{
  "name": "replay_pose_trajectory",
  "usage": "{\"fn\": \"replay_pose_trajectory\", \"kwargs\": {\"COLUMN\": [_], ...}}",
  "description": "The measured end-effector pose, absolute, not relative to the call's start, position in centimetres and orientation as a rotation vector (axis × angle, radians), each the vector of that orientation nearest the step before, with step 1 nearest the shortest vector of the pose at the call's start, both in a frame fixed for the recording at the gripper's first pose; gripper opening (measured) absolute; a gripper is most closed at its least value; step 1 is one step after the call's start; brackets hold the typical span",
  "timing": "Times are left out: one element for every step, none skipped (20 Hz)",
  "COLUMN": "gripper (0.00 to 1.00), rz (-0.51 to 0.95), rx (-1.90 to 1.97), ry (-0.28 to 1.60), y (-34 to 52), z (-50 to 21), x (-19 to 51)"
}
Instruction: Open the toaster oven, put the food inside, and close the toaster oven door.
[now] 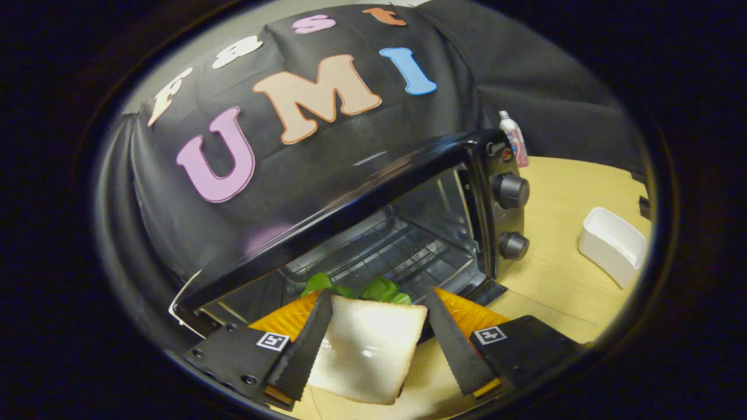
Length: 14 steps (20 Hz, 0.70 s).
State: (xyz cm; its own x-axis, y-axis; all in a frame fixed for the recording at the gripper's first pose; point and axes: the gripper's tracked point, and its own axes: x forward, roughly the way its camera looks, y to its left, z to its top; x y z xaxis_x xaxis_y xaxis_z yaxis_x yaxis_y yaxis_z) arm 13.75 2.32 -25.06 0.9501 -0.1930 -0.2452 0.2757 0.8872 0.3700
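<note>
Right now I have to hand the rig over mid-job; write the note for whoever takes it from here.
Claw: fingers around the white bread slice with green lettuce behind it. One finger touches the slice's edge; whether the other presses on it is unclear.
Toaster oven: just ahead of the fingers, chamber open, wire rack bare. Its door is hidden behind the claw.
Also on the table: white dish and bottle, beside the oven.
Done: oven open, food picked up.
Left: set the food on the rack, back out, close the door.
</note>
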Motion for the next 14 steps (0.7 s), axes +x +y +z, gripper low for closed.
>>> {"fn": "replay_pose_trajectory", "kwargs": {"gripper": [0.98, 0.98, 0.98, 0.98, 0.98, 0.98, 0.98, 0.98, 0.98, 0.98, 0.98, 0.98, 0.98, 0.98], "rz": [-0.244, -0.245, -0.257, -0.272, -0.274, -0.262, -0.251, -0.245, -0.242, -0.235, -0.229, -0.209, -0.193, -0.187], "rx": [0.402, 0.397, 0.390, 0.383, 0.387, 0.395, 0.397, 0.395, 0.387, 0.368, 0.340, 0.305, 0.265, 0.218], "ry": [0.204, 0.202, 0.197, 0.184, 0.182, 0.180, 0.180, 0.180, 0.179, 0.182, 0.182, 0.193, 0.211, 0.228], "y": [2.3, 2.1, 1.8, 1.3, 1.2, 1.6, 1.8, 1.8, 1.7, 1.8, 1.8, 1.9, 1.9, 1.8], "z": [-24.9, -24.8, -24.6, -24.3, -24.1, -23.9, -23.7, -23.5, -23.3, -23.4, -23.3, -23.5, -24.0, -24.7], "x": [13.6, 13.1, 12.6, 12.1, 12.0, 11.9, 11.8, 11.5, 10.8, 9.9, 8.8, 7.5, 6.0, 4.6]}}
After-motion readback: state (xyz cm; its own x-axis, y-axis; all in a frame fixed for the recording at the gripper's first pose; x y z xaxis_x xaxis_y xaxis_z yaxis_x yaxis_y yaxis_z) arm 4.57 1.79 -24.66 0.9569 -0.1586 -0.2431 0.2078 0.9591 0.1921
